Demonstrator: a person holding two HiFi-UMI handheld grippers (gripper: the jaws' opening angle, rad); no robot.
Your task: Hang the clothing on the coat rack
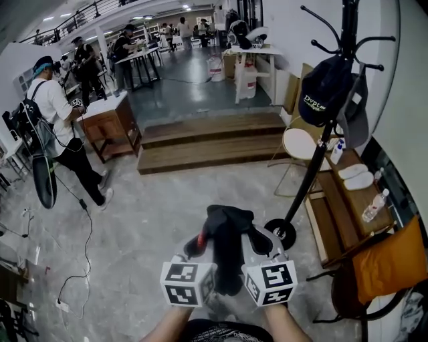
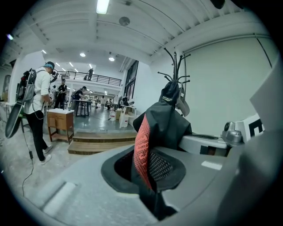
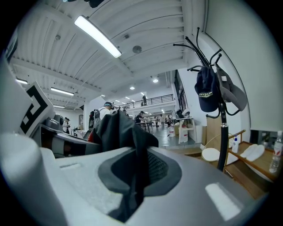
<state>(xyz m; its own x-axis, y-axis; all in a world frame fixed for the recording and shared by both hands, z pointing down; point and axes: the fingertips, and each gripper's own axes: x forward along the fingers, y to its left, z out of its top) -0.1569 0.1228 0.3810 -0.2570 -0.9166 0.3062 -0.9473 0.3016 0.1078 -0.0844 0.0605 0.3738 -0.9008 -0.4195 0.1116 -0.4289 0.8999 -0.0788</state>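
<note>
Nearest: two marker cubes (image 1: 189, 282), one on each tool.

Left tool (image 1: 196, 246): jaws closed on a fold of the garment (image 1: 226, 230); a red mesh panel (image 2: 141, 141) shows in the nip.

Right tool (image 1: 262, 242): jaws likewise clamped on dark cloth, which spills out both above and below them.

Garment: black, matt woven fabric with a red netted part; bunched and slumped between the two tools, above the grey polished floor (image 1: 147, 220), near the foot of the coat rack (image 1: 281, 232) and well below its hooks (image 1: 317, 17).

Handling, as judged: light, limp, without stiffness; it will sag and fold wherever unsupported, and is not fragile. The best hold is probably at the collar or a neck loop, neither of which can be made out in the bundle.

Coat rack: black metal pole, round base, curved prongs. A navy cap (image 1: 323, 90) and a grey cap (image 1: 356, 110) occupy lower prongs; the upper prongs look free.
</note>
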